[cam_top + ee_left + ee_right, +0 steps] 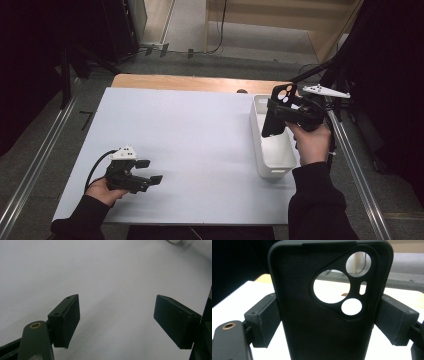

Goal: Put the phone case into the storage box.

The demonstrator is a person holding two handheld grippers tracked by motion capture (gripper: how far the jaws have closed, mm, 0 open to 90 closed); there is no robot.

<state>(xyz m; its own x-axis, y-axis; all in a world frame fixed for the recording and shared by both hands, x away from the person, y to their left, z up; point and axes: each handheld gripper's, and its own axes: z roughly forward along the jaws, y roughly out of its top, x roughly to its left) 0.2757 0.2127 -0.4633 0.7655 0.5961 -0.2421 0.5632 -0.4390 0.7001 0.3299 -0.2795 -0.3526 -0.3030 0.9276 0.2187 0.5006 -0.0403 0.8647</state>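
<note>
Phone case [276, 112] clamped in right hand-held gripper [290, 116] over white bin [272, 165]; left hand-held gripper [150, 171] wide, empty.

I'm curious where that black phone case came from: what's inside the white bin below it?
The white bin shows a bare white floor at its near end. The phone case, clamped in the right gripper, hangs above the far end and covers that part, so anything there is hidden.

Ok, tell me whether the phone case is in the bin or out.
Out: the right gripper holds the phone case raised above the white bin.
</note>
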